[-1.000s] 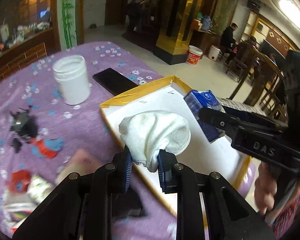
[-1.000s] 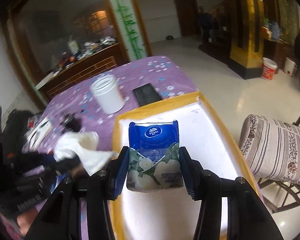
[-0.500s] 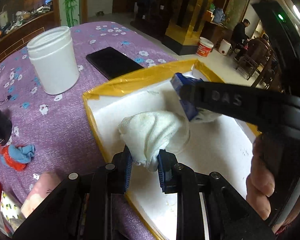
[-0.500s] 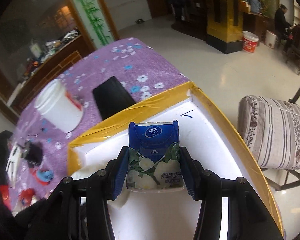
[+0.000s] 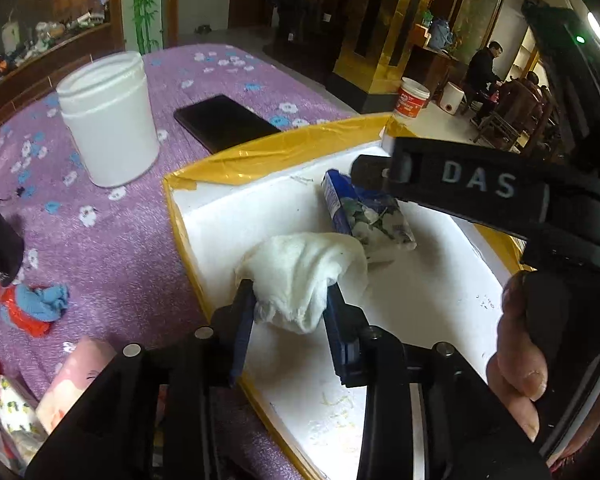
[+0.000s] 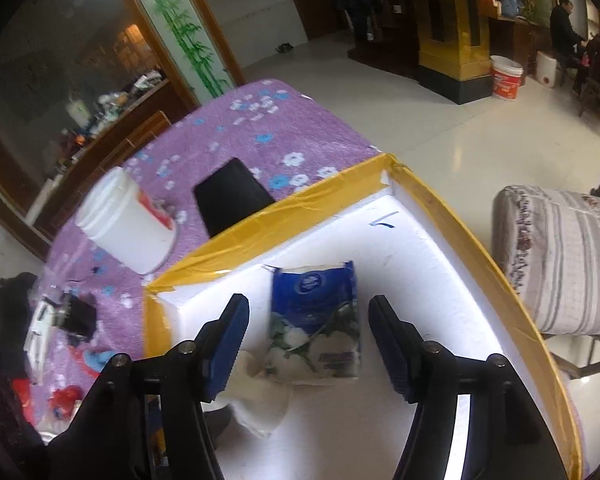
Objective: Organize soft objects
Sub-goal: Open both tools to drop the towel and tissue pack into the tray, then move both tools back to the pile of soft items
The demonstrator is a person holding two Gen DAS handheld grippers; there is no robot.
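Observation:
A white foam box with yellow taped rim (image 5: 260,160) (image 6: 300,204) sits on the purple flowered tablecloth. A crumpled white cloth (image 5: 304,276) (image 6: 256,396) rests on the box floor between the blue pads of my left gripper (image 5: 290,316), whose jaws are opening and loose around it. A blue tissue pack (image 6: 314,320) (image 5: 368,216) lies flat on the box floor just beyond the cloth. My right gripper (image 6: 308,308) straddles the pack with its jaws opening and a gap on each side. One black finger (image 5: 380,168) of the right gripper reaches over the pack.
A white jar (image 5: 108,120) and a black phone (image 5: 224,122) lie left of the box. A red and blue fabric piece (image 5: 32,304) and a pink packet (image 5: 76,376) sit nearer me. A hand (image 5: 520,352) holds the right tool. A striped stool (image 6: 560,260) stands beyond the table edge.
Both grippers came down into the box. Both sets of jaws have widened: the tissue pack now lies free on the box floor, and the cloth sags loose between the left pads.

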